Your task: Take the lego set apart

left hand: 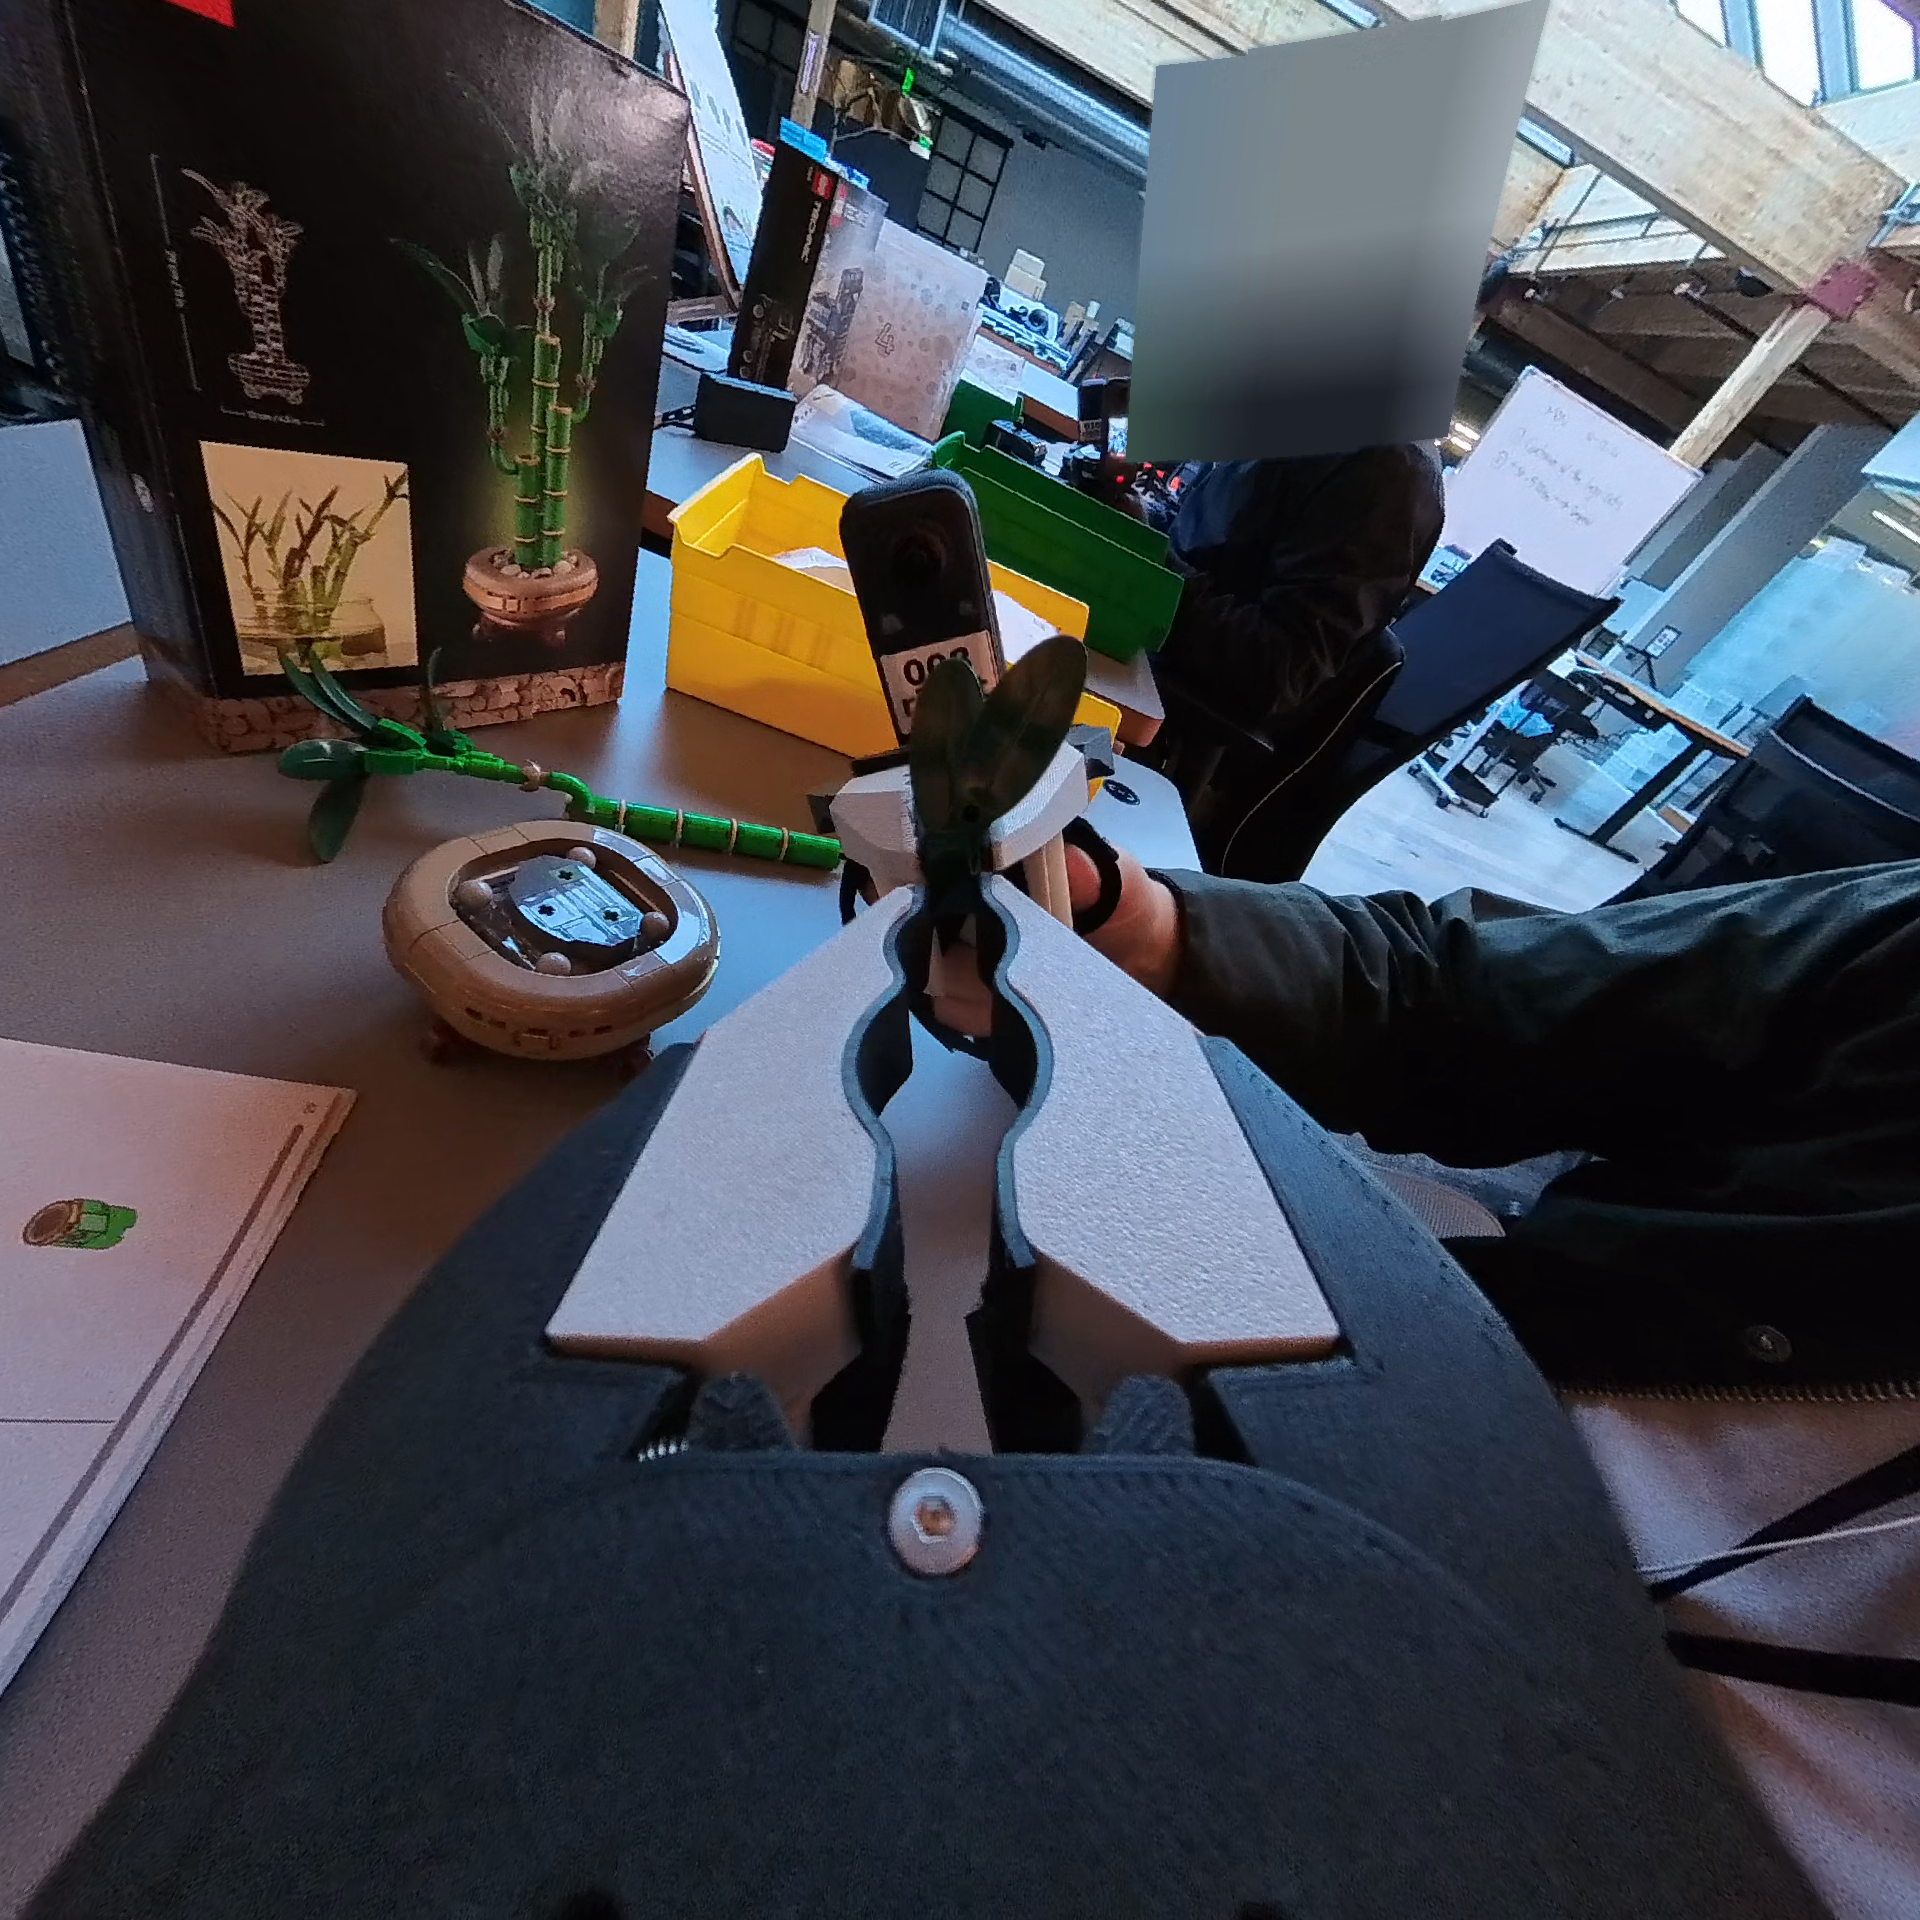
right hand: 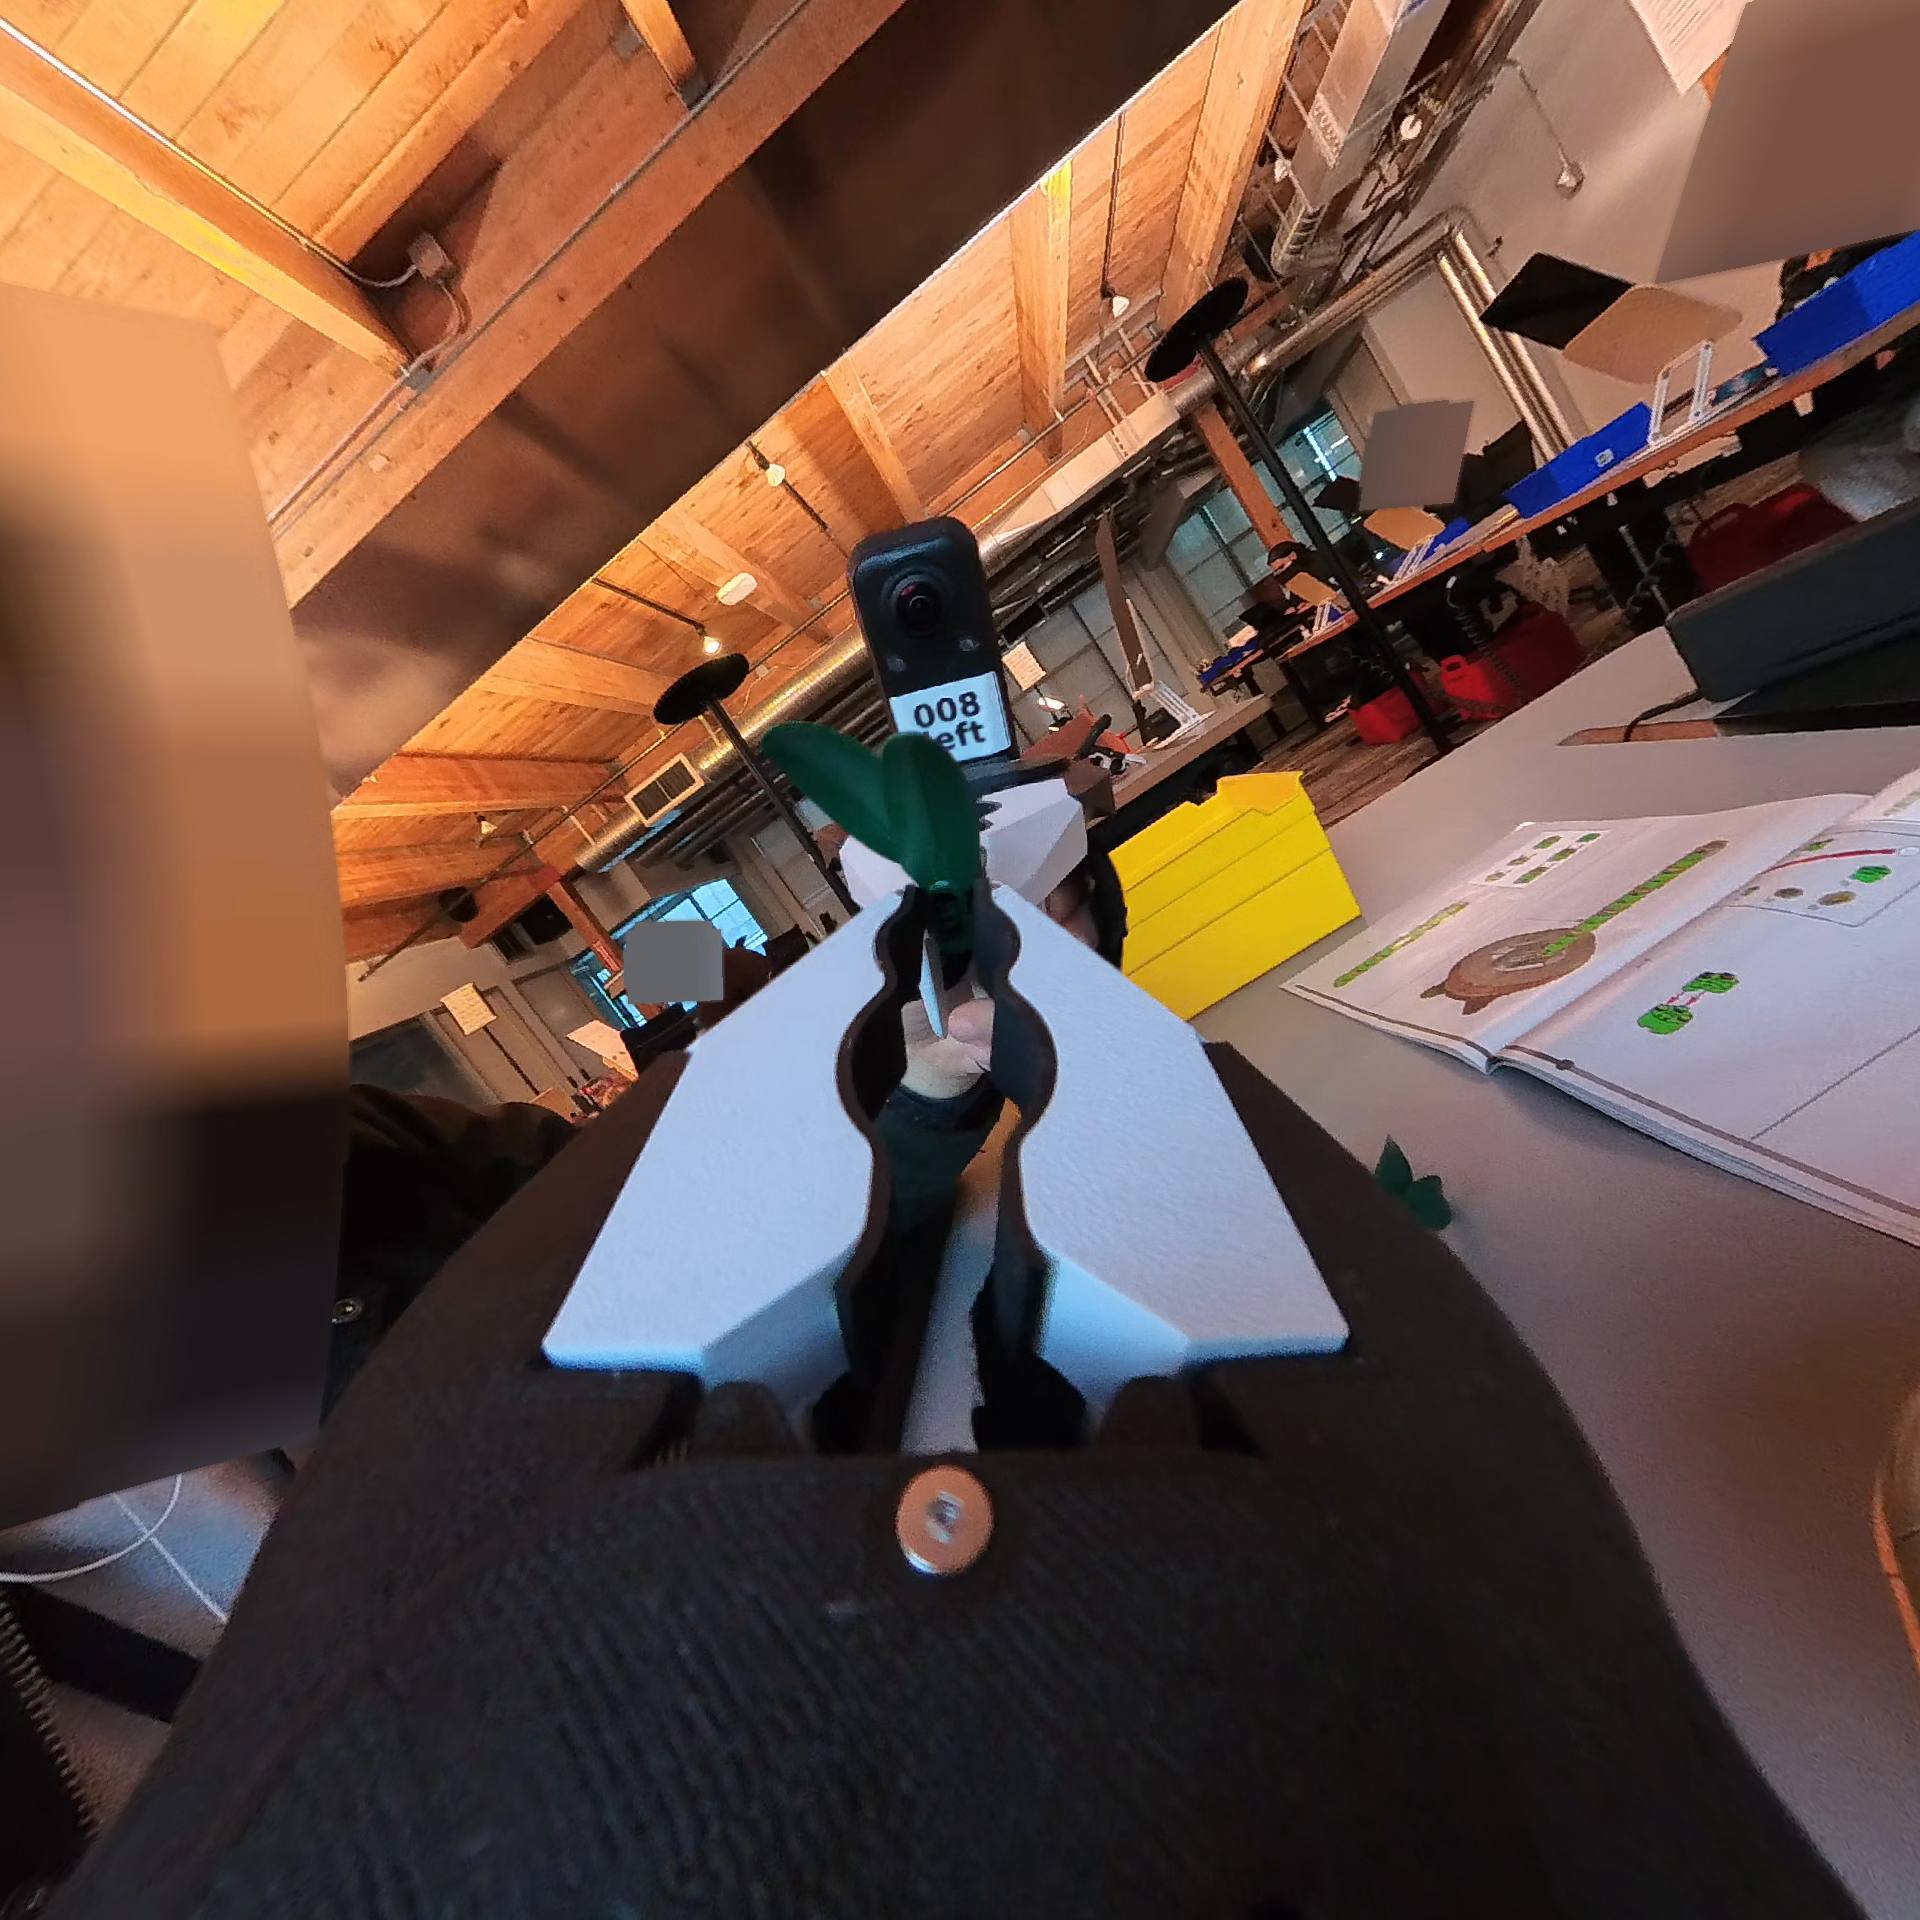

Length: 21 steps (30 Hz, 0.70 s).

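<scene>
Bin (left hand: 769,634) yellow, contents unclear; pot (left hand: 551,935) stemless.

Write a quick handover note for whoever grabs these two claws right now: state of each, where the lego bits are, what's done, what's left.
Left claw: shut on the leaf cluster.
Right claw: shut on the same cluster, tip to tip with the left.
On the table: bamboo stalk lying flat, leaves still attached; pot base upright with no stalks in it; a loose leaf piece by the instruction booklet.
Done: stalks pulled from the base.
Left: split the held cluster, break down stalk and base.
</scene>
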Available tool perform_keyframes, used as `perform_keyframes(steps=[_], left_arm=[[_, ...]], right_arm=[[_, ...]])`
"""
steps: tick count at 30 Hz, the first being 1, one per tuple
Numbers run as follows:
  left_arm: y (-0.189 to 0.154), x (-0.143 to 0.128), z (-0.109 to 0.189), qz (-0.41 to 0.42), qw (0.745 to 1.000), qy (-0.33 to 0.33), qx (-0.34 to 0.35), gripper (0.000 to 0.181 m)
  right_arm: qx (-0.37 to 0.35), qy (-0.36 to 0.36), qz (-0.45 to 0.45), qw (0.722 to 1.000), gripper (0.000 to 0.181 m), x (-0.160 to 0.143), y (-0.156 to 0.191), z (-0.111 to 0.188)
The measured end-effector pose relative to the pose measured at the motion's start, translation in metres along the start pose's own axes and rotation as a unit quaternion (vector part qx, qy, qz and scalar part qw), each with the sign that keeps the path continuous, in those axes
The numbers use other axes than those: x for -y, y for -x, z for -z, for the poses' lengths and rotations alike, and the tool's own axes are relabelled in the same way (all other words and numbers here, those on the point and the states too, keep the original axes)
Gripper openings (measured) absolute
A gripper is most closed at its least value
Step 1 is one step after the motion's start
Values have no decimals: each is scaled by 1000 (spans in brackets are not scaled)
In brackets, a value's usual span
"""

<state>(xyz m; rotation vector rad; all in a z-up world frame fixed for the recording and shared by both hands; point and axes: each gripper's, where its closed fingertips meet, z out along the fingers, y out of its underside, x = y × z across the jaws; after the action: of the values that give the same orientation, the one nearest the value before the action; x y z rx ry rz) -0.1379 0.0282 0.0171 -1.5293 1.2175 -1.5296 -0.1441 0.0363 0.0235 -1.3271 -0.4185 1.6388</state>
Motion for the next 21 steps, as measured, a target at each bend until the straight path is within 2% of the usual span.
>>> perform_keyframes(steps=[4,10,17,21], left_arm=[[3,2,0,-4,1000,-6,13,6],[3,2,0,-1,1000,-6,15,6],[4,-1,1,13,1000,2,5,6],[8,1,2,-7,1000,-2,25,14]], right_arm=[[-19,-1,0,1000,15,0,-7,1],[-12,4,5,1000,6,-1,-4,1],[-33,24,19,999,6,-4,-6,2],[-34,28,10,999,6,-5,-8,4]])
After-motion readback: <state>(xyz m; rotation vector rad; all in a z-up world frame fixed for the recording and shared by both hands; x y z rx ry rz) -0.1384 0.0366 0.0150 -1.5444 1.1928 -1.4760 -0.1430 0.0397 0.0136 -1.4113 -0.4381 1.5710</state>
